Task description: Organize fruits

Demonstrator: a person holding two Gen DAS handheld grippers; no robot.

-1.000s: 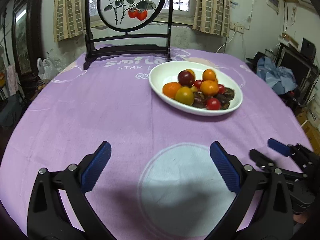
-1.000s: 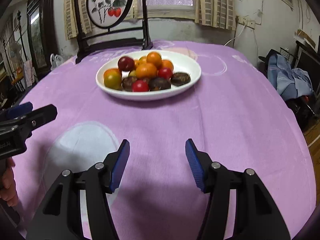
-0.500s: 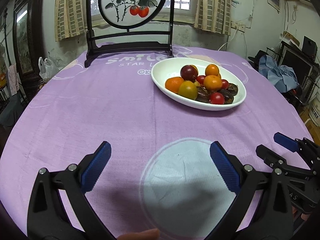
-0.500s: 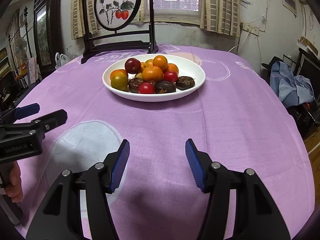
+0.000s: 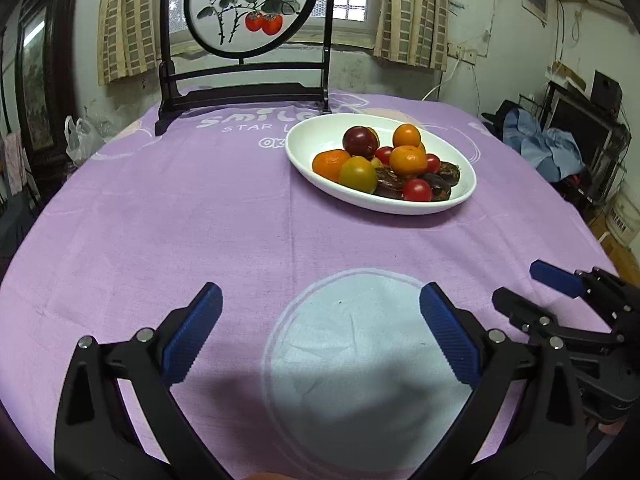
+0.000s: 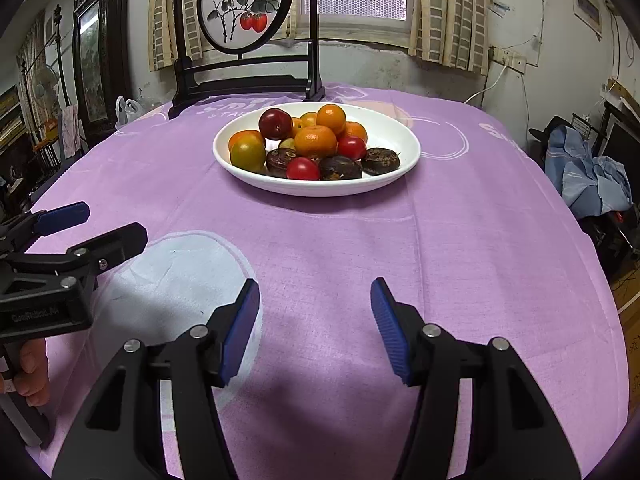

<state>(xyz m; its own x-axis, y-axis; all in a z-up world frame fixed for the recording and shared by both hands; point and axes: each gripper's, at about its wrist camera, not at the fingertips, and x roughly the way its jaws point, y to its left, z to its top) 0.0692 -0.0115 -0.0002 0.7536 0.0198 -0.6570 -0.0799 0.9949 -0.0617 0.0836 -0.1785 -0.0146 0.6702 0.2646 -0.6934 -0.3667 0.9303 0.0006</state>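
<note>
A white oval plate point(image 5: 312, 136) point(image 6: 396, 136) sits at the far middle of the purple-clothed table. It holds several fruits: oranges point(image 6: 315, 141), a dark red plum point(image 6: 275, 123), red tomatoes point(image 6: 303, 168), a green-orange fruit point(image 6: 248, 155) and dark brown ones point(image 6: 380, 159). My left gripper point(image 5: 320, 328) is open and empty over a pale circle on the cloth. My right gripper point(image 6: 315, 328) is open and empty, well short of the plate. Each gripper shows at the edge of the other's view.
A dark wooden stand with a round painted screen point(image 5: 248, 4) stands behind the plate. The purple cloth point(image 6: 460, 240) covers the round table. Blue clothes point(image 6: 588, 176) and clutter lie off the table to the right; a cabinet point(image 6: 96, 60) is at the left.
Both grippers have drawn back a little and shifted view; the plate sits slightly differently in each frame. Both stay open and empty. The fruits have not moved.
</note>
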